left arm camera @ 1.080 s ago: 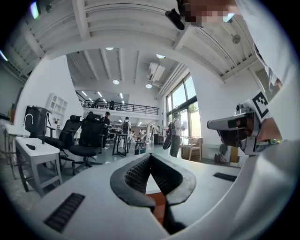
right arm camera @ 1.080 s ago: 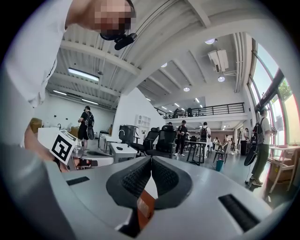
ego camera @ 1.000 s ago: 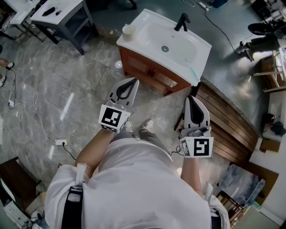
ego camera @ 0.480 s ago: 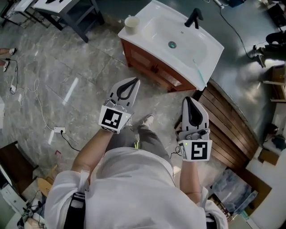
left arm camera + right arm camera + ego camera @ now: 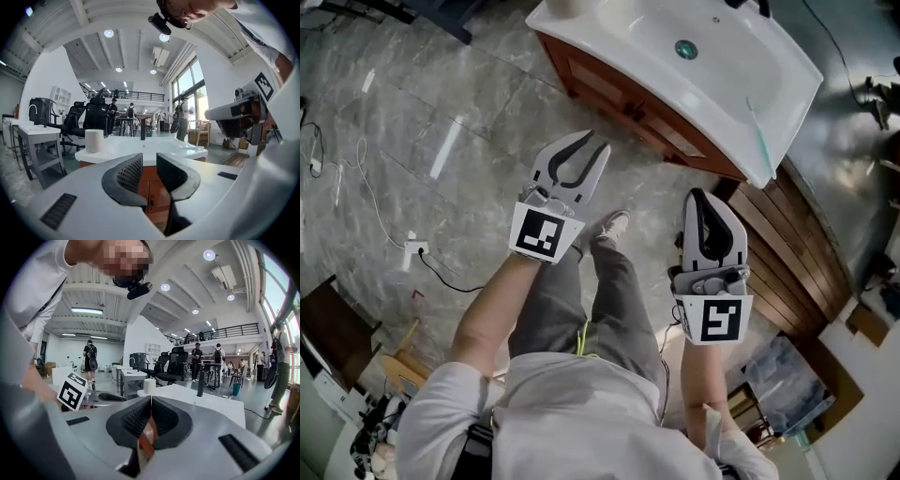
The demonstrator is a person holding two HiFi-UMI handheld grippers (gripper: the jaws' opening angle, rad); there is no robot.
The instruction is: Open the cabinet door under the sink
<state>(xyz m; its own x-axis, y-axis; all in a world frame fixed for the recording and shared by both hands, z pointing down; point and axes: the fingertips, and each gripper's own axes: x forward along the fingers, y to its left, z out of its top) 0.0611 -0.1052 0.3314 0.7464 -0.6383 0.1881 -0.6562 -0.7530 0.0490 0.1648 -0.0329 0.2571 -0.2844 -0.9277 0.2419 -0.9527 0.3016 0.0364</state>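
The sink (image 5: 741, 89) in the upper right of the head view was white, with a black tap (image 5: 143, 130), above a reddish-brown wooden cabinet (image 5: 614, 94). The floor (image 5: 441, 131) was grey and marbled, and the slatted boards (image 5: 811, 248) at right were dark brown. The left gripper (image 5: 593, 142) and right gripper (image 5: 701, 194) were white with black ribbed pads (image 5: 129, 173), and their cubes (image 5: 542, 234) bore black-and-white square markers. The person's trousers (image 5: 600, 300) were grey and the shirt (image 5: 572, 412) white.

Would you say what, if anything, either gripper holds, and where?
Nothing is held: the left gripper, jaws just opening, and the shut right gripper are both empty.
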